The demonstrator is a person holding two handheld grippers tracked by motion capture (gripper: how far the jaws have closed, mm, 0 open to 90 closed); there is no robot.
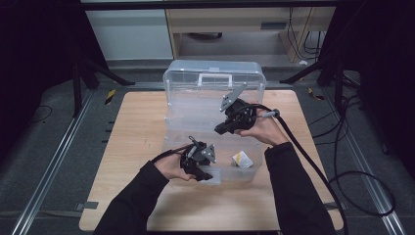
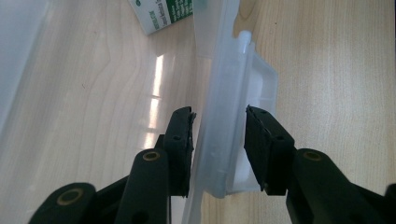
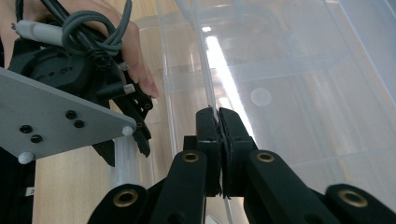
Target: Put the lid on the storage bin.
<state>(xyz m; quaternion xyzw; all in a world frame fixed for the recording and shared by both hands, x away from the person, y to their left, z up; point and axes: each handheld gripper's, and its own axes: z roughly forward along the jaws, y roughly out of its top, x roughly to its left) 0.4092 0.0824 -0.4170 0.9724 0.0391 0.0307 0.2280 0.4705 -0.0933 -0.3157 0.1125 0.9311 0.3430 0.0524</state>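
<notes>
The left gripper (image 1: 205, 175) sits at the near edge of the wooden table (image 1: 142, 147), held in the person's left hand (image 1: 169, 169). In the left gripper view its jaws straddle the front wall and latch (image 2: 233, 135) of the clear plastic storage box (image 1: 215, 161); the left pad lies against the wall's inner face, while a narrow gap shows between the right pad and the latch, so whether the jaws are clamped on the latch cannot be told.

Inside the box, just right of the left gripper, a small white carton with green print (image 1: 242, 159) lies on the bottom; the left gripper view shows it beyond the jaws (image 2: 166, 14).

Farther back, the right gripper (image 1: 220, 129) is held in the person's right hand (image 1: 262, 128) above the middle of the box. In the right gripper view its two jaws are pressed together on a thin clear edge of the box (image 3: 212, 102), grasping it. The same view shows the left hand and its gripper with the grey three-cornered plate (image 3: 60, 126) at the left.

Beyond the right gripper the clear hinged lid (image 1: 215, 81) stands raised at the far side of the table, its white handle (image 1: 214, 80) near the top edge
</notes>
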